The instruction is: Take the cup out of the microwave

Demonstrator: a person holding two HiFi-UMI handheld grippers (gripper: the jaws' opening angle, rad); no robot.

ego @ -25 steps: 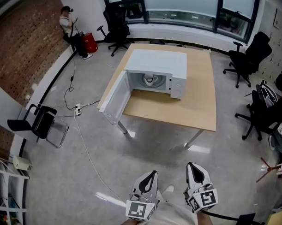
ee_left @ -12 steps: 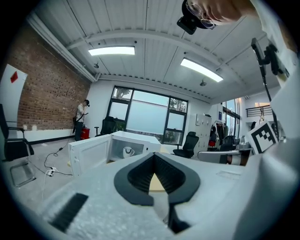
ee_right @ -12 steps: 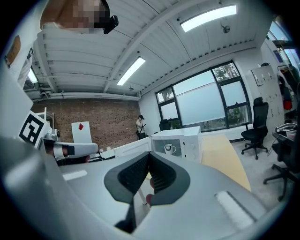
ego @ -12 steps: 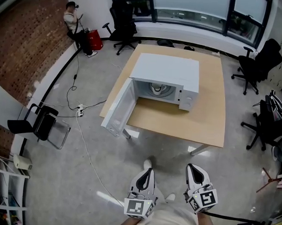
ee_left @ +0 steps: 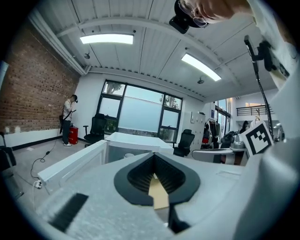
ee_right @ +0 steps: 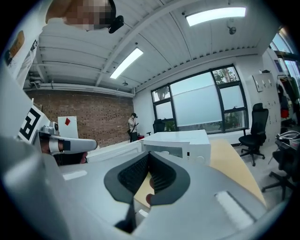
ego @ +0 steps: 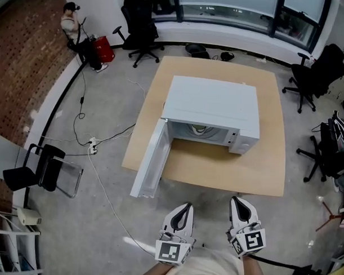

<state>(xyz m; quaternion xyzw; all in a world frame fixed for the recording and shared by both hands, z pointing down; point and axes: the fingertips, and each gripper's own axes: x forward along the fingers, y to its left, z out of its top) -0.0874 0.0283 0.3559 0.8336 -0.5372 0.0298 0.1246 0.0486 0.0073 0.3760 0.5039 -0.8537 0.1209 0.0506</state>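
Microwave (ego: pixel 212 110) door open, cup (ego: pixel 199 129) inside; left gripper (ego: pixel 185 208), right gripper (ego: pixel 237 202) both pressed together, empty.

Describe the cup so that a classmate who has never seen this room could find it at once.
Start at the tan wooden table in the middle of the room, where a white microwave stands with its door swung open. Look into the open cavity: the pale cup sits there, the only thing seen inside.
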